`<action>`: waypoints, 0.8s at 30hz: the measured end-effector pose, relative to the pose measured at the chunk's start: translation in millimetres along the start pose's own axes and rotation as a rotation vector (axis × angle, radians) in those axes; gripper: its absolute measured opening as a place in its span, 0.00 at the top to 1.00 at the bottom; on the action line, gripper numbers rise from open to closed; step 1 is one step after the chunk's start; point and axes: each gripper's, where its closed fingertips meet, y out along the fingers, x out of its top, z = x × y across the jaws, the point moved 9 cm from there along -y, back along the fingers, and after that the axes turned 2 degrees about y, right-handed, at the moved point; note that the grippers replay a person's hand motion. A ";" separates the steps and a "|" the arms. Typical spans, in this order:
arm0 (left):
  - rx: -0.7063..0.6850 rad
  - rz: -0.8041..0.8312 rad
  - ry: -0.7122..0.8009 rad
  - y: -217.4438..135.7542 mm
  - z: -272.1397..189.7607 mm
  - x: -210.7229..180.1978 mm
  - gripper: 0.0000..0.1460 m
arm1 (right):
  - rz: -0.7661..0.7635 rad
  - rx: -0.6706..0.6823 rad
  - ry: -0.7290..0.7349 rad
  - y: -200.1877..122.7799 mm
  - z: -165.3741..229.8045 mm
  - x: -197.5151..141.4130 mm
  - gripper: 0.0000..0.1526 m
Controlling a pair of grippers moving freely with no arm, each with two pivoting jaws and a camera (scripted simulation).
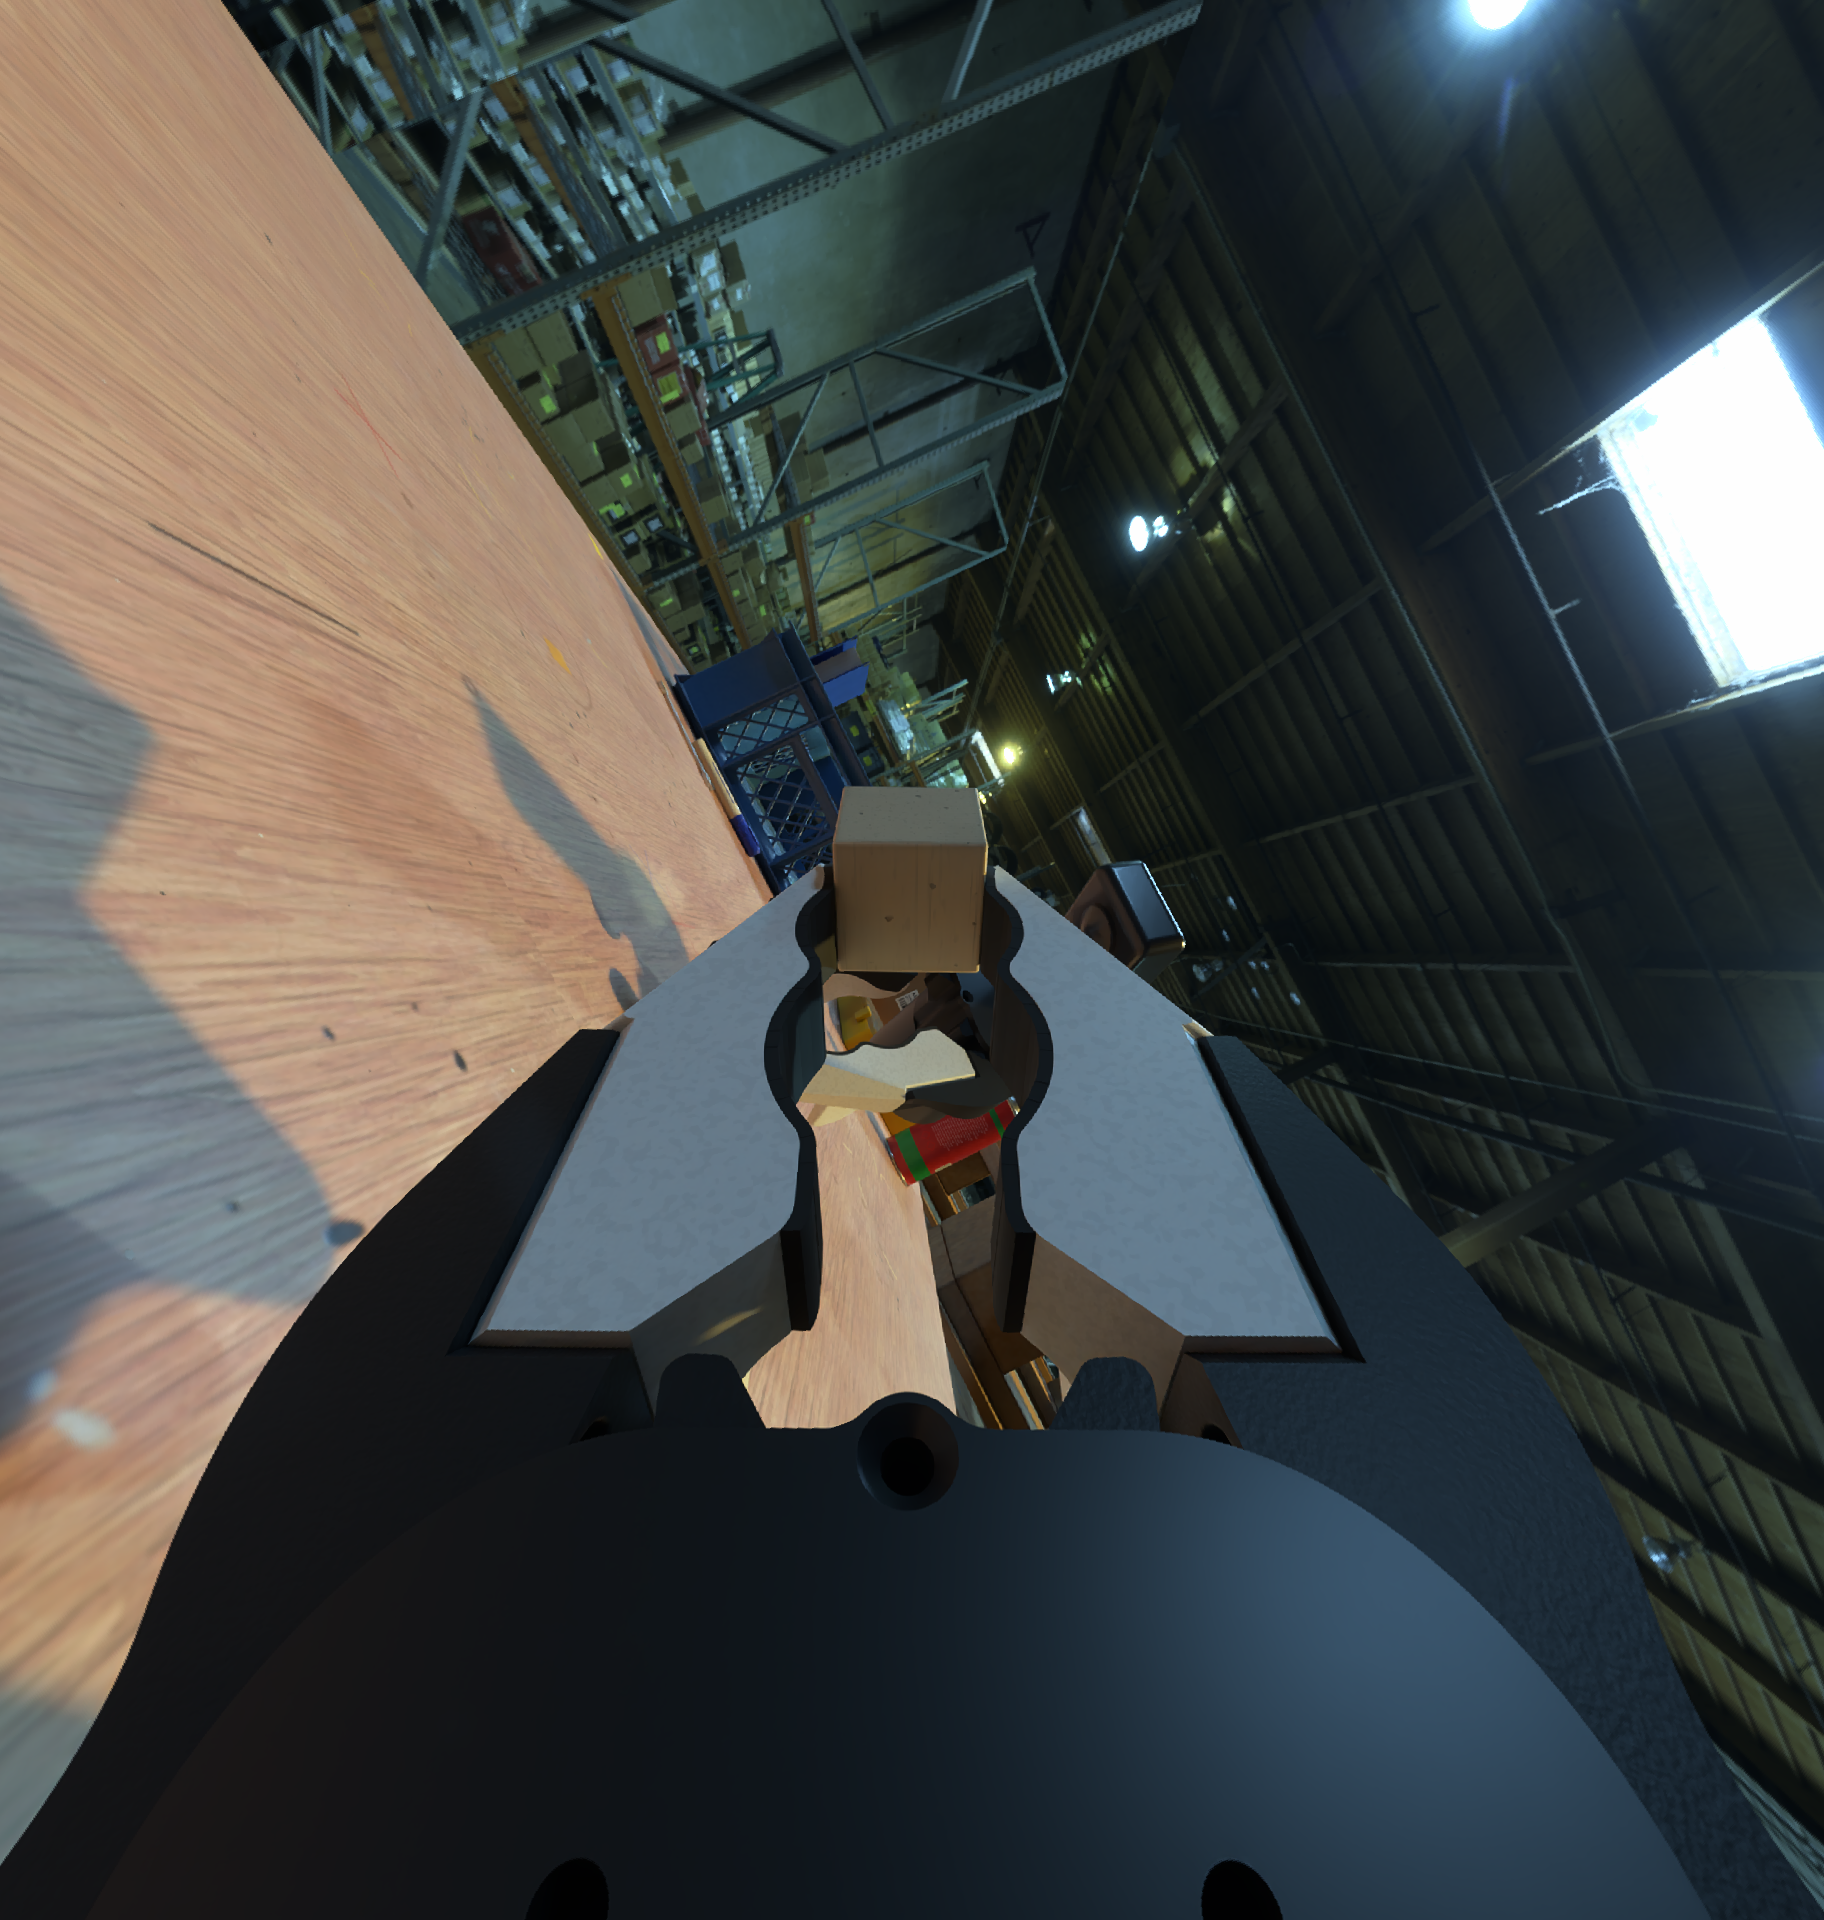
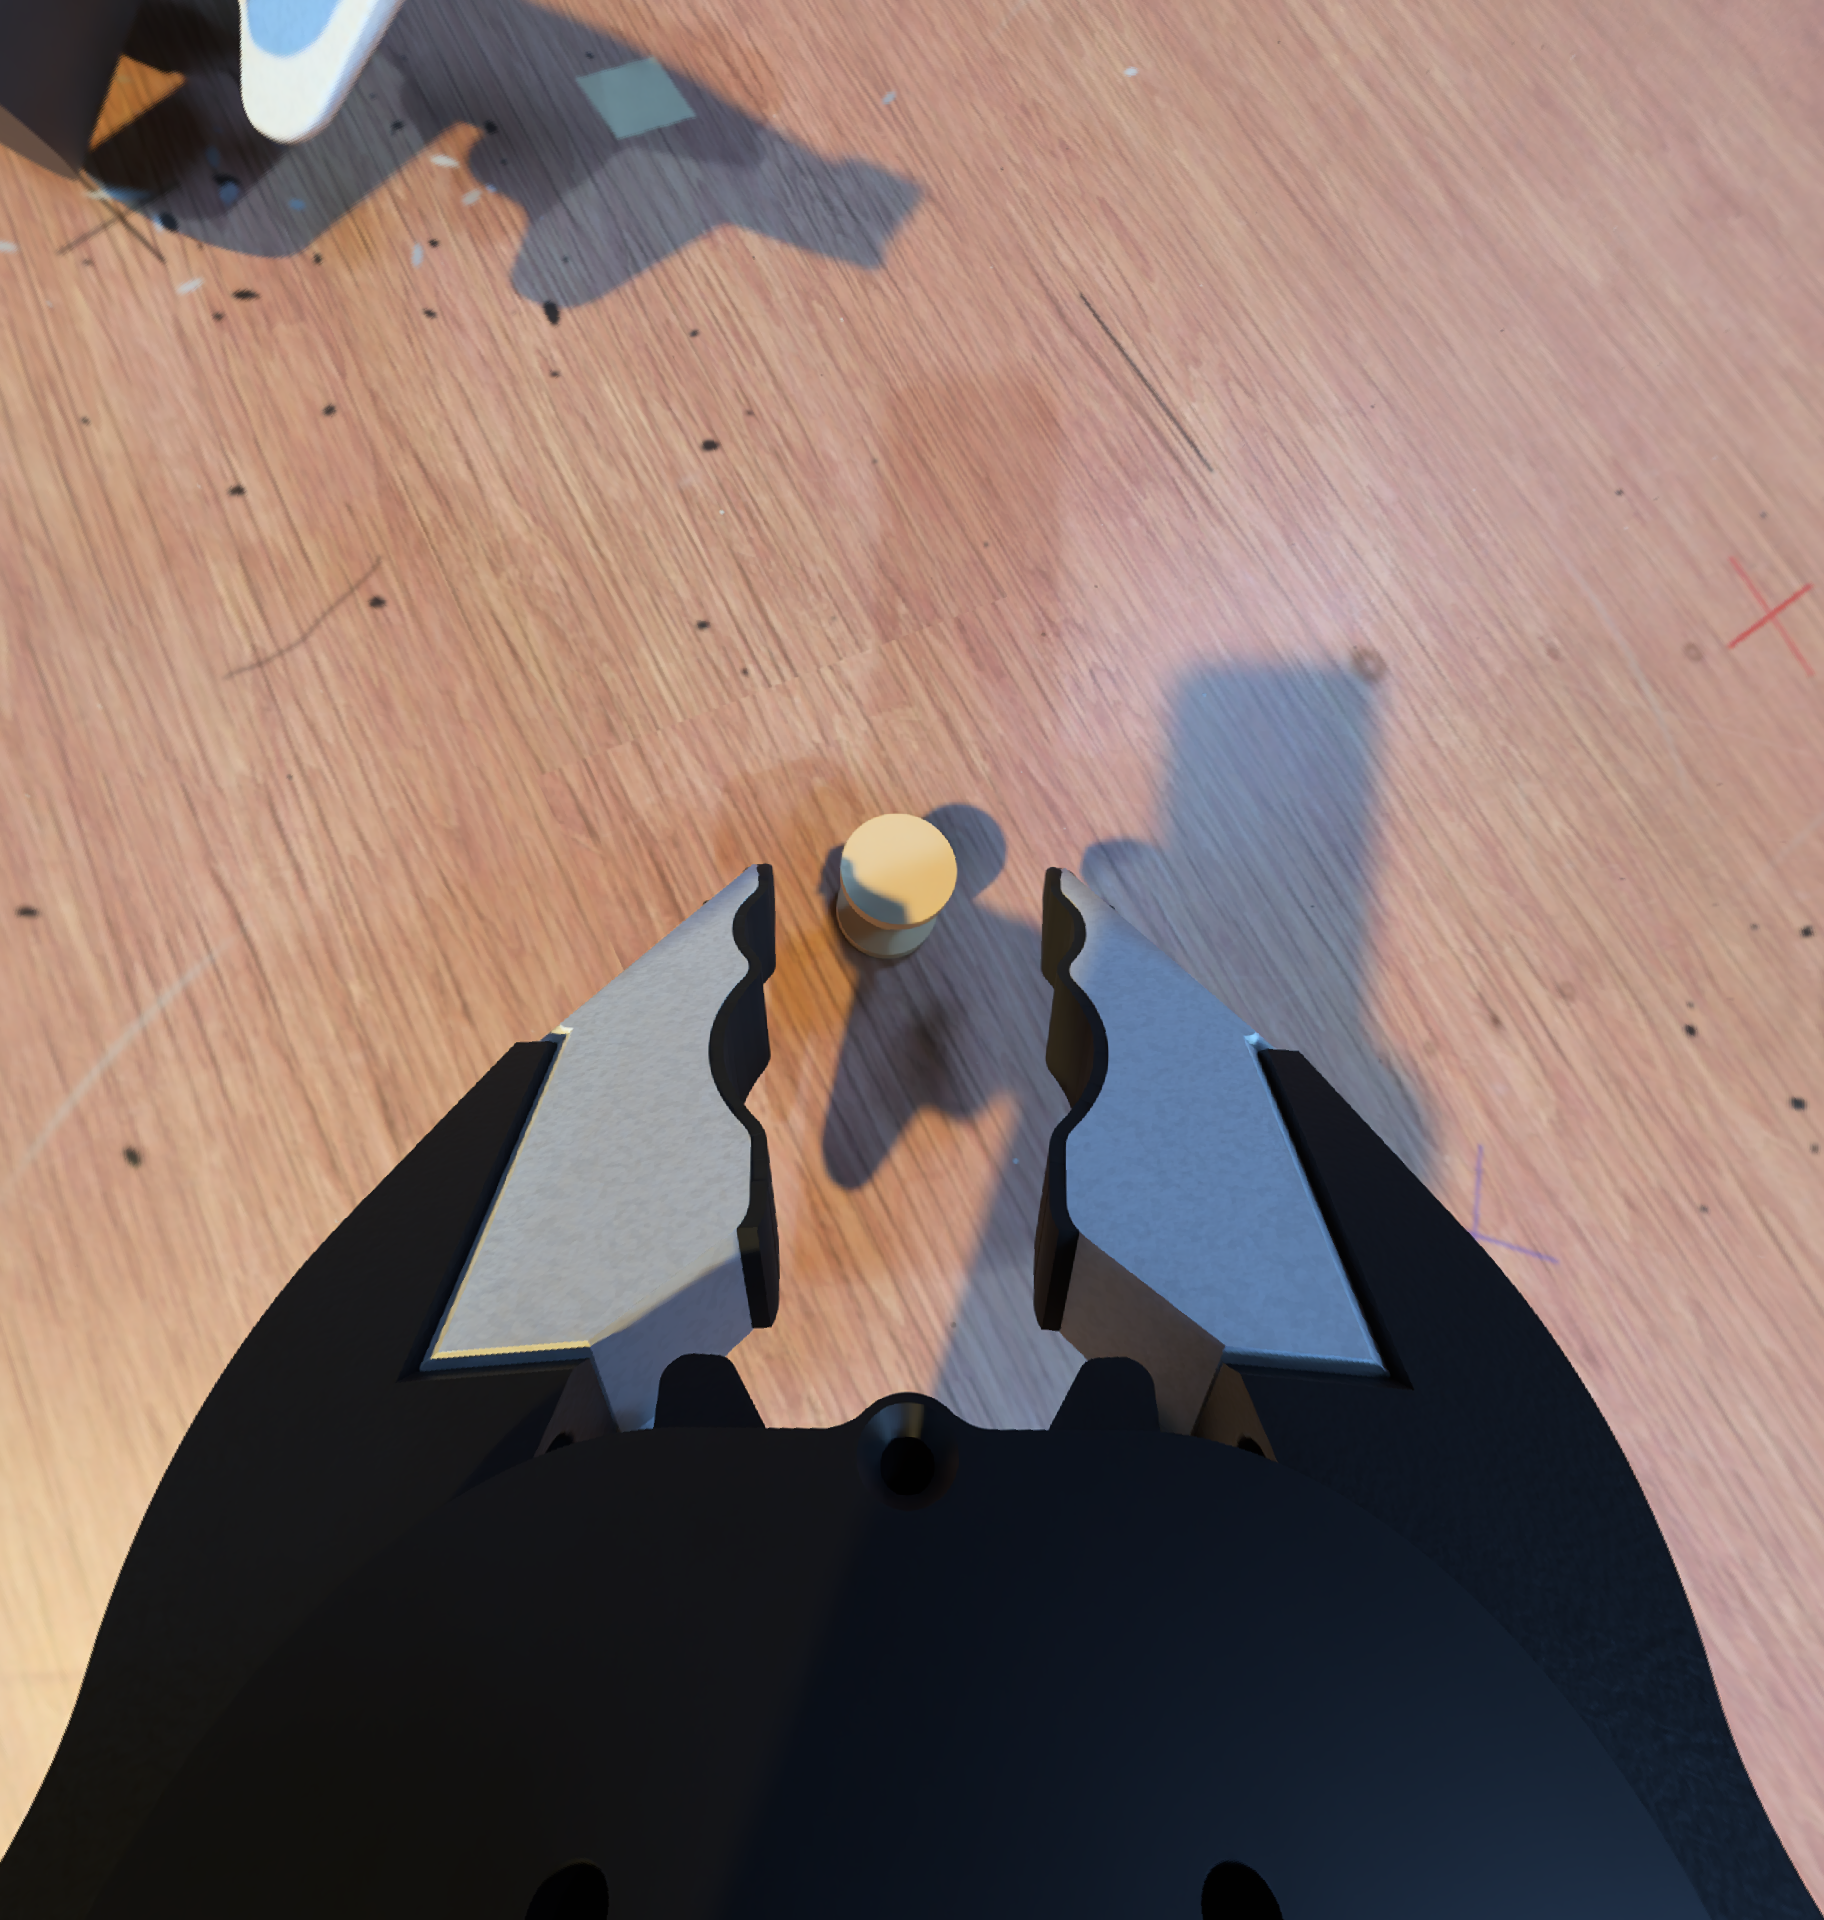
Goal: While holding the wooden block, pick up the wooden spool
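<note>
Left gripper pinches the wooden block between its fingertips, raised clear of the wooden tabletop; a blue crate stands at the table's far edge. Right gripper points down at the table, fingers spread wide. The wooden spool stands upright on the table, between and just ahead of the fingertips, touching neither.

The left gripper is rolled sideways above the worktop, its jaws clamped on the block at their tips. The right gripper points down at the worktop, jaws spread wide, its tips flanking the spool without touching it.
</note>
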 end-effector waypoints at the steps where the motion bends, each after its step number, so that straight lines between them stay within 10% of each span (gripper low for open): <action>1: 0.002 0.003 -0.001 0.8 0.1 -0.6 0.82 | 0.001 0.008 0.014 1.0 -0.2 0.5 0.68; 8: 0.041 0.027 -0.005 6.3 1.0 -5.3 0.82 | 0.073 0.023 0.061 12.8 -0.3 2.0 0.85; 24: 0.115 -0.018 -0.025 16.1 6.4 -10.7 0.82 | -0.149 -0.009 0.311 -7.0 -5.6 56.6 0.85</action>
